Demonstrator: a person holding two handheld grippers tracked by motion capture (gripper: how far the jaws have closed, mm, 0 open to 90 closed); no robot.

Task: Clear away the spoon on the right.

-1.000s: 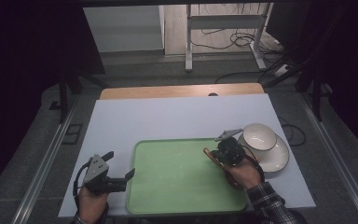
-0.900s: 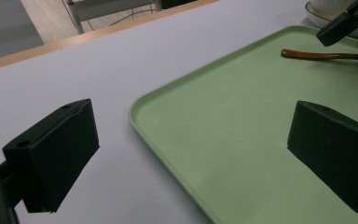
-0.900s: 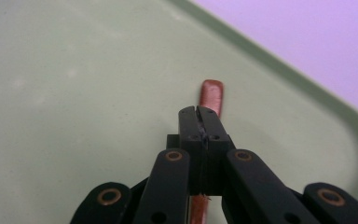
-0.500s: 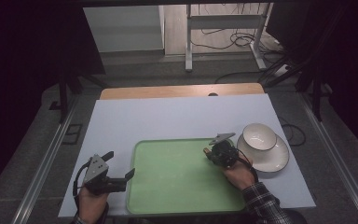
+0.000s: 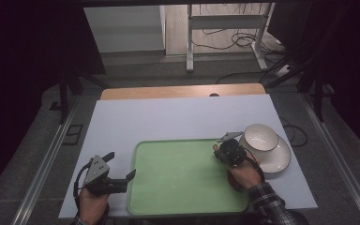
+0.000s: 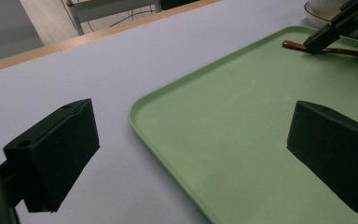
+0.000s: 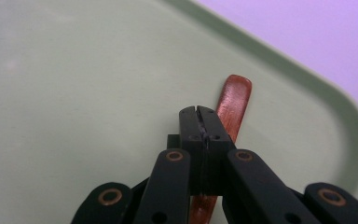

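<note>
Spoon (image 7: 233,100): a brown wooden one, lying at the tray's (image 5: 168,206) right edge, near the corner next to the bowl (image 5: 260,137) and saucer (image 5: 281,161). The right tongs (image 7: 199,112) stand closed, jaws pressed together over the handle; in the right gripper view the spoon passes under them, and I cannot tell for sure whether they pinch it or merely sit on top. From the left gripper view the spoon (image 6: 307,46) seems to rest on the green surface with the right tongs' tip (image 6: 317,42) down on it. The left tongs (image 5: 122,178) wait wide open at the tray's left rim, over the white table (image 5: 178,117), holding nothing. I judge the step to be placing or picking up the spoon on the tray. Next comes either a clean release and lift away, or a firm squeeze on the handle before raising it level.
</note>
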